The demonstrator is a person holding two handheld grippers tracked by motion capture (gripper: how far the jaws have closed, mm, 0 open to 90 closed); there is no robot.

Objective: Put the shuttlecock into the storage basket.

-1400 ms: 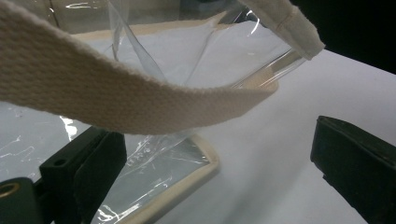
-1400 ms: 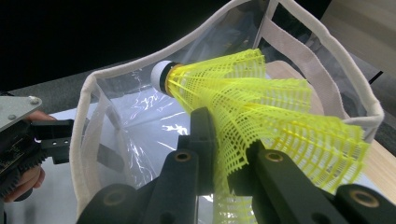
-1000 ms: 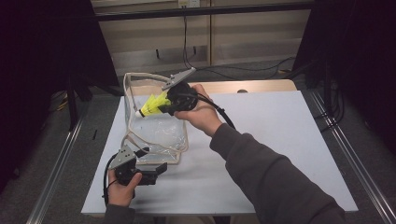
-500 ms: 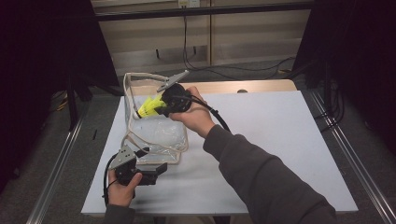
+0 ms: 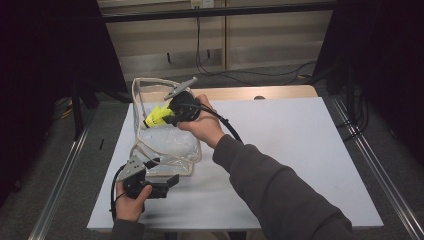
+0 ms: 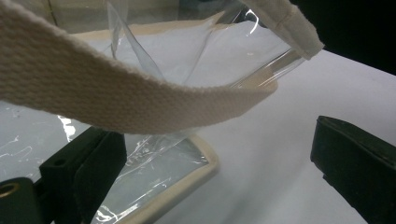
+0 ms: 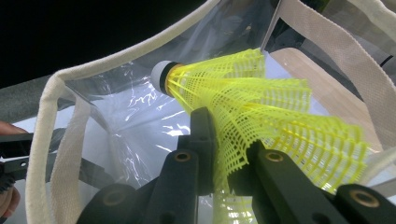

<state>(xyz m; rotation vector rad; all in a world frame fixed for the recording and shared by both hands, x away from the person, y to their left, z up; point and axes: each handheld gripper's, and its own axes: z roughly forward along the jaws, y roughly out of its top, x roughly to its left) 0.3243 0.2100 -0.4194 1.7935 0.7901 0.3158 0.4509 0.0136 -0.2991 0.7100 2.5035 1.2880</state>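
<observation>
A clear plastic tote bag [image 5: 165,145] with cream webbing trim stands open on the white table [image 5: 300,150]. My right gripper [image 5: 167,118] is shut on the skirt of a yellow shuttlecock [image 5: 156,116] at the bag's mouth. The cork tip points left into the bag. In the right gripper view the shuttlecock [image 7: 261,98] is pinched between the jaws of the right gripper [image 7: 229,135], with the bag wall [image 7: 126,107] behind it. My left gripper [image 5: 167,184] lies by the bag's near corner. It is open [image 6: 219,177], and a bag strap [image 6: 93,88] hangs across above its jaws.
A wooden strip [image 5: 280,92] runs along the table's far edge. Metal rails [image 5: 380,170] flank the table on both sides, and cables [image 5: 250,70] lie on the floor beyond. The right half of the table top is bare white surface.
My right gripper has shifted a little to the left with the shuttlecock, closer into the bag's mouth. The left gripper and the bag have stayed where they were.
</observation>
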